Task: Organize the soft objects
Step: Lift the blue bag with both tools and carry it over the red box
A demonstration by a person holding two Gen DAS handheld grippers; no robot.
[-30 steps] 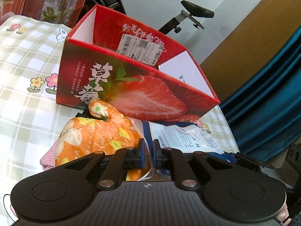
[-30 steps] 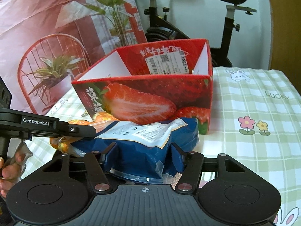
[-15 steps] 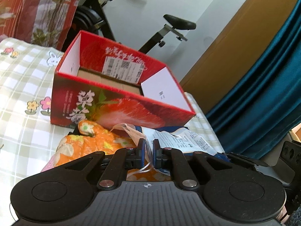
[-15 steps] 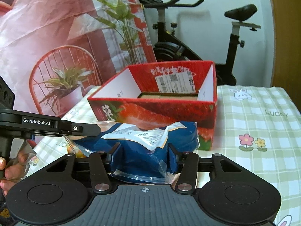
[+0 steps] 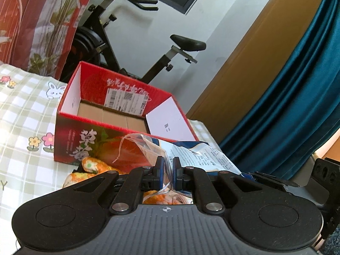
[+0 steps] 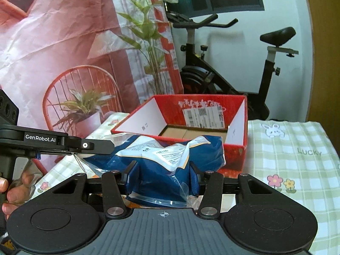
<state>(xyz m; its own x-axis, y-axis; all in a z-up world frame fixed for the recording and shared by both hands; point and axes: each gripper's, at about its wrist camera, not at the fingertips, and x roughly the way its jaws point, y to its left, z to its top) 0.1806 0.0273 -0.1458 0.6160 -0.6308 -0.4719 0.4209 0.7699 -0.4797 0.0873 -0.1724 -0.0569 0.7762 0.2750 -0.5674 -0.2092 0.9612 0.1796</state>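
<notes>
A blue soft package in clear plastic wrap is held up in front of the open red strawberry box. My right gripper is shut on the package's blue body. My left gripper is shut on the clear plastic edge of the same package; its arm shows in the right wrist view. The box is open, with bare cardboard inside. An orange floral soft item lies on the table below, by the box front.
A green checked tablecloth covers the table. An exercise bike stands behind the box. A red plant backdrop hangs at the left, and a blue curtain at the right.
Both grippers have lifted the blue package up off the table. The box's inside has come into view, and the orange item stays below.
</notes>
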